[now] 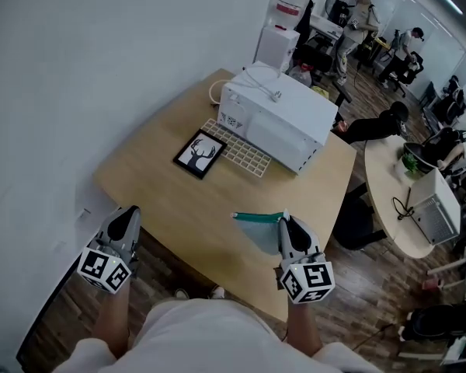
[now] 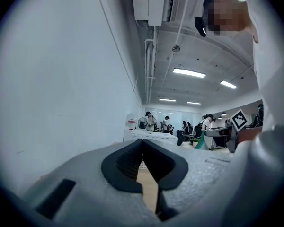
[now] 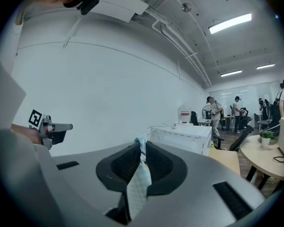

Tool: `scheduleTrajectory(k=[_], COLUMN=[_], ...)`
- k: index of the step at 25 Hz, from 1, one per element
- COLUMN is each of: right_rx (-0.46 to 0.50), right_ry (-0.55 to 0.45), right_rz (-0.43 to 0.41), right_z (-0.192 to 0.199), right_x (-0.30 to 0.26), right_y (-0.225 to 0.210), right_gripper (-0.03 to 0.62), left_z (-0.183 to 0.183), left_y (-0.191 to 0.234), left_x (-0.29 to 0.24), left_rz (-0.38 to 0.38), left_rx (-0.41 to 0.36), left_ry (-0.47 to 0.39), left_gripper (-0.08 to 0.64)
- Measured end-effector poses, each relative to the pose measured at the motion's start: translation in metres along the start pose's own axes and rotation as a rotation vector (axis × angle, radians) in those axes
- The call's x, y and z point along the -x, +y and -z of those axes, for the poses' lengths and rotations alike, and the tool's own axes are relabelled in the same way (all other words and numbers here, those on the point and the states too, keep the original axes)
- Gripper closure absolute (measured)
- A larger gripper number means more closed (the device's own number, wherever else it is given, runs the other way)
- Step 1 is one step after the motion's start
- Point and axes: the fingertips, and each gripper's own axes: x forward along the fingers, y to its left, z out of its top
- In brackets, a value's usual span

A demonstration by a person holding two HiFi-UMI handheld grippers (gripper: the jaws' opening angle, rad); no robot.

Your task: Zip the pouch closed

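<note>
Teal along its top edge, the pale translucent mesh pouch [image 1: 256,230] sits over the near side of the light wooden table [image 1: 163,193]. Its right end is pinched between the pads of your right gripper [image 1: 284,225], whose jaws are clamped tight on the fabric, a little of it poking past the tips. Your left gripper [image 1: 127,214] is well apart, off the table's left edge, jaws pressed together on nothing.

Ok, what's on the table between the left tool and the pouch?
Nothing: in the head view only bare tabletop separates the left tool from the pouch, which the right tool grips.
</note>
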Motion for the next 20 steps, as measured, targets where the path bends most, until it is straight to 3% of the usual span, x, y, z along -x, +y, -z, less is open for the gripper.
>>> scheduleTrajectory(k=[7, 20], right_rx=[-0.109, -0.061], right_ry=[-0.036, -0.060], right_rz=[0.048, 0.026], right_z=[-0.015, -0.029], right_x=[0.010, 0.009], right_y=[-0.028, -0.023], right_gripper=[0.554, 0.552], left_z=[-0.027, -0.038], left_y=[0.014, 0.012], left_x=[0.026, 0.061], left_rz=[-0.065, -0.160], left_rx=[-0.040, -0.065], left_ry=[-0.067, -0.127], left_gripper=[0.546, 0.546])
